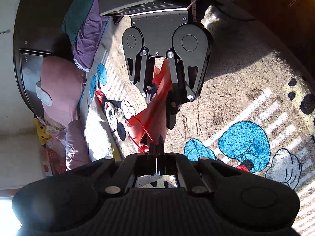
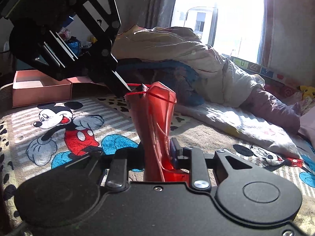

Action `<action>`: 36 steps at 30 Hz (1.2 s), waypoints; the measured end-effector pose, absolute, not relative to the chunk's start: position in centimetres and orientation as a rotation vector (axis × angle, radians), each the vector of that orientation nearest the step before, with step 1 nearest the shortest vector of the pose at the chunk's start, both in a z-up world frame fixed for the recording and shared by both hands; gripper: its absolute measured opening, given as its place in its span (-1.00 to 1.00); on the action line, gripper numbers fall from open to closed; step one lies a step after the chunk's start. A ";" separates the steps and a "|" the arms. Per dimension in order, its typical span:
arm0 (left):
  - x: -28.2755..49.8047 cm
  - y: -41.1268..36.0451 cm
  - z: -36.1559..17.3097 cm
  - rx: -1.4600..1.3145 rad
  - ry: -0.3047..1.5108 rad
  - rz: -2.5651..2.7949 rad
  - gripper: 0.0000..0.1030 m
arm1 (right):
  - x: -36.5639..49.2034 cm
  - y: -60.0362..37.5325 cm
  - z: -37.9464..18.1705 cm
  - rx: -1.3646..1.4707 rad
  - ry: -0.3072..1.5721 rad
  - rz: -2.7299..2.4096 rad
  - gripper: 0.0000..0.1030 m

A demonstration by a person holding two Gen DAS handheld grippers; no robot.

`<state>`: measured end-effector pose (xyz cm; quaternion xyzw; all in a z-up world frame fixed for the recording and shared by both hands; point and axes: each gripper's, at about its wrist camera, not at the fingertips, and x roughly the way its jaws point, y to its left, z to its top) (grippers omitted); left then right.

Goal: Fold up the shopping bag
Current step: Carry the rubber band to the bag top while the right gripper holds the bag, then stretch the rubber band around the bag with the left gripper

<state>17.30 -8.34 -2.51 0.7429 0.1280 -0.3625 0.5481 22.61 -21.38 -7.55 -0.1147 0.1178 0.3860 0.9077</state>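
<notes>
A red shopping bag (image 1: 155, 110) hangs stretched between my two grippers above a Mickey Mouse blanket. In the right wrist view the red bag (image 2: 155, 122) runs as a narrow folded strip from my right gripper (image 2: 159, 153), which is shut on its near end, up to my left gripper (image 2: 135, 90), which is shut on its far top edge with the thin red cord handles. In the left wrist view my left gripper (image 1: 156, 147) pinches the bag's edge, and my right gripper (image 1: 157, 98) faces it from above, clamped on the bag.
The Mickey Mouse blanket (image 2: 59, 122) covers the bed. A pile of bedding (image 2: 177, 47) lies behind the bag. A pink open box (image 2: 39, 88) sits at the far left. A bright window (image 2: 226, 19) is at the back. A yellow plush toy (image 2: 307, 91) lies at the right.
</notes>
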 end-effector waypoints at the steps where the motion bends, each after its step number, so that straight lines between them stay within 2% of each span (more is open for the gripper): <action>1: 17.5 -8.4 -2.6 1.762 0.325 -0.865 -1.00 | 22.9 -22.2 -7.4 -0.168 0.243 0.794 -0.54; 3: 17.8 -8.0 -3.8 1.808 0.355 -0.861 -1.00 | 23.4 -23.6 -7.0 -0.056 0.239 0.780 -0.54; 6: 18.1 -7.8 -3.7 1.736 0.366 -0.871 -1.00 | 23.1 -23.3 -6.7 -0.183 0.224 0.751 -0.54; 8: 18.4 -8.0 -2.5 1.641 0.353 -0.870 -1.00 | 22.6 -22.7 -6.9 -0.246 0.217 0.744 -0.54; 12: 20.4 -8.0 2.2 1.283 0.378 -0.868 -0.98 | 21.9 -21.6 -7.5 -0.344 0.199 0.751 -0.54; 18: 21.2 -6.8 4.5 1.117 0.342 -0.853 -0.97 | 21.9 -21.8 -7.6 -0.317 0.222 0.784 -0.54; 30: 23.1 -4.8 4.0 0.870 0.457 -0.862 -0.97 | 22.2 -22.3 -7.8 -0.290 0.246 0.793 -0.54; 32: 23.3 -4.8 3.6 0.834 0.475 -0.866 -0.73 | 22.5 -22.6 -7.8 -0.252 0.254 0.804 -0.53; 33: 23.2 -4.8 3.3 0.826 0.482 -0.866 -0.24 | 22.6 -22.8 -7.7 -0.229 0.256 0.808 -0.53; 35: 23.3 -4.8 3.1 0.797 0.489 -0.880 0.33 | 22.9 -23.2 -7.6 -0.182 0.260 0.815 -0.53; 36: 23.3 -4.7 3.1 0.774 0.486 -0.882 0.33 | 23.0 -23.4 -7.6 -0.162 0.262 0.817 -0.53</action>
